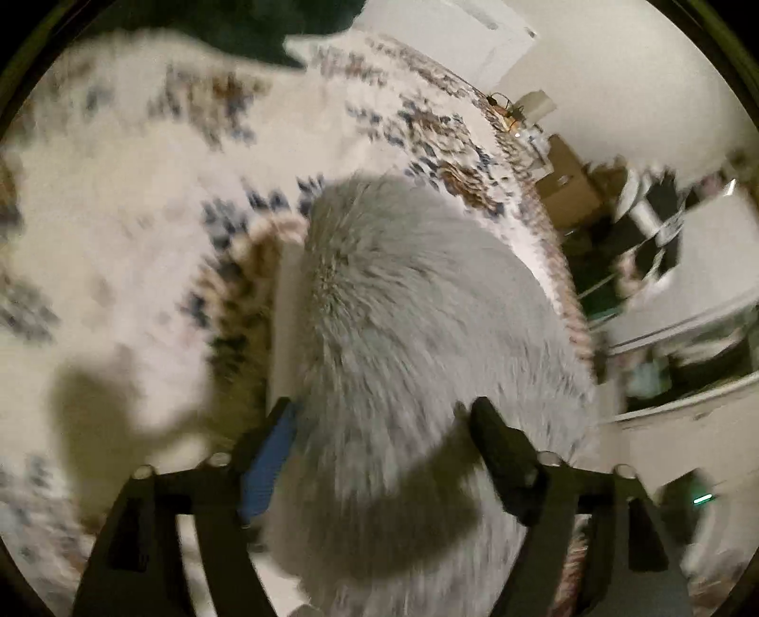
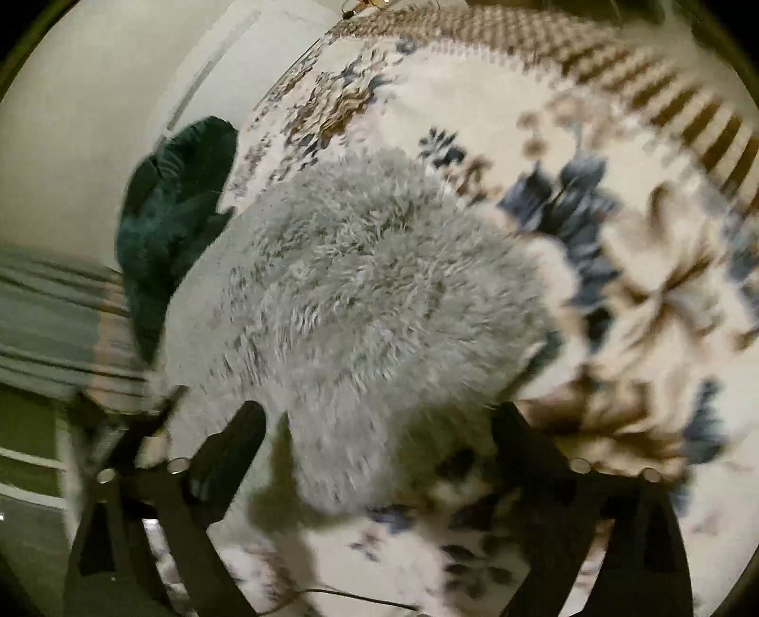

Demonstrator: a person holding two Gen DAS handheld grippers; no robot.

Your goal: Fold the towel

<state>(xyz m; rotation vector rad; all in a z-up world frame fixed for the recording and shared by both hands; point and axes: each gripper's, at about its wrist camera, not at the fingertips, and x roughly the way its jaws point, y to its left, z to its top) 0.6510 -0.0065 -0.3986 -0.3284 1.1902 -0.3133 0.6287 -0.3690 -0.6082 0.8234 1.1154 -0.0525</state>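
A fluffy grey towel (image 1: 427, 322) lies bunched on a floral cream bedspread (image 1: 118, 199). My left gripper (image 1: 382, 413) hovers over its near end, jaws wide apart, with the towel's pile showing between the fingers but nothing pinched. In the right wrist view the same towel (image 2: 360, 294) spreads ahead as a shaggy heap on the bedspread (image 2: 640, 294). My right gripper (image 2: 379, 417) is open too, its fingers straddling the towel's near edge. Both views are blurred by motion.
A dark green cloth (image 2: 175, 213) lies on the bedspread's far side, also seen as a dark green cloth (image 1: 265, 23) at the top. The bed's edge drops off at the right, with a cardboard box (image 1: 564, 190) and furniture beyond. White walls surround the bed.
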